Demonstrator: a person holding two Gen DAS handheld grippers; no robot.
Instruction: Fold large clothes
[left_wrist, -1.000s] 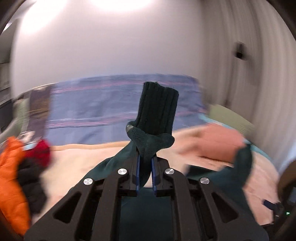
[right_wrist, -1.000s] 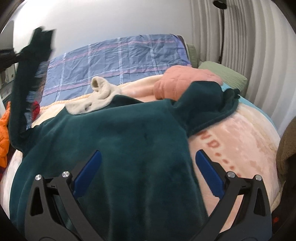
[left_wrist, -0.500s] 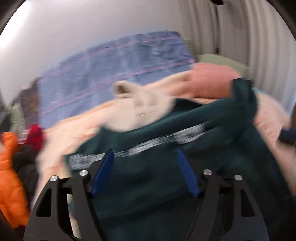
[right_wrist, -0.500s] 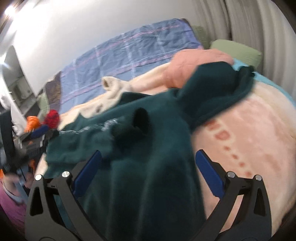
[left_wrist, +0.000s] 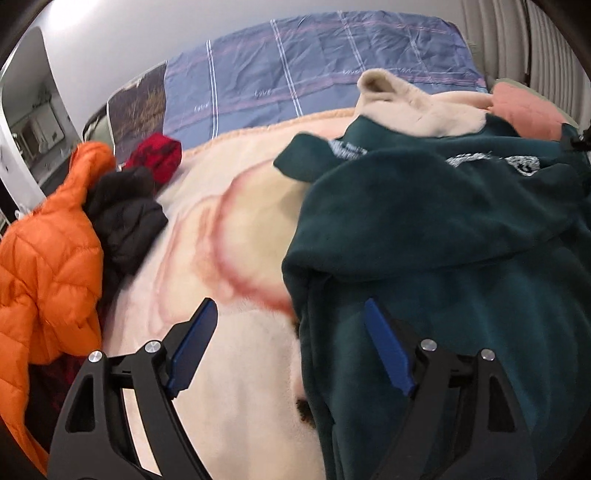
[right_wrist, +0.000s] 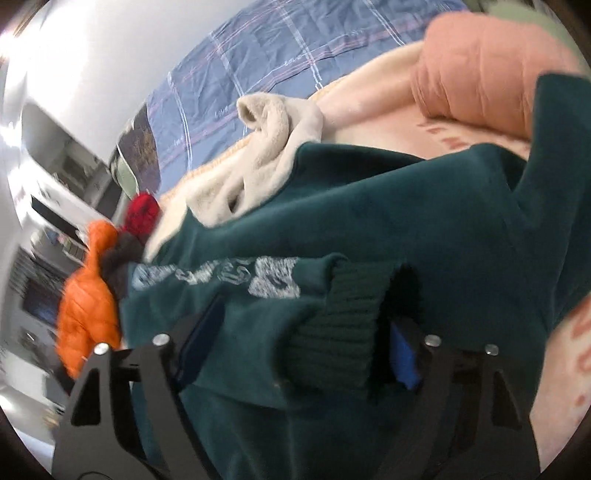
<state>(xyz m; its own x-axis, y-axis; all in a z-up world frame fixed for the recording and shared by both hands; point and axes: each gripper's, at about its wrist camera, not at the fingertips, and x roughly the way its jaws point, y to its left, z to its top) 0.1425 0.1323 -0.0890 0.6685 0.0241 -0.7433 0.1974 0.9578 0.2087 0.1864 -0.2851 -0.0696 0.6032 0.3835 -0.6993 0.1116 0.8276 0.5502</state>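
green sweatshirt (left_wrist: 443, 229) lies rumpled on bed blanket (left_wrist: 229, 229), sleeve thrown across body = fold under way | R gripper (right_wrist: 299, 339) jaws just closing, ribbed cuff (right_wrist: 340, 325) btwn pads, grip unclear | L gripper (left_wrist: 291, 347) jaws just opened wide, empty, straddling garment's edge | orange jacket (left_wrist: 44, 266) piled aside

Left gripper (left_wrist: 288, 343) fingers spread (just opened); right gripper (right_wrist: 306, 332) closing

Sweater (right_wrist: 369, 229) lettering smeared, unreadable. Room at left of right-wrist view motion-blurred. Orange jacket (left_wrist: 44, 266) cut off by left edge. Cream garment (left_wrist: 413, 103) partly buried under sweater. Right gripper (right_wrist: 299, 339) pads mostly hidden behind cuff (right_wrist: 343, 325).
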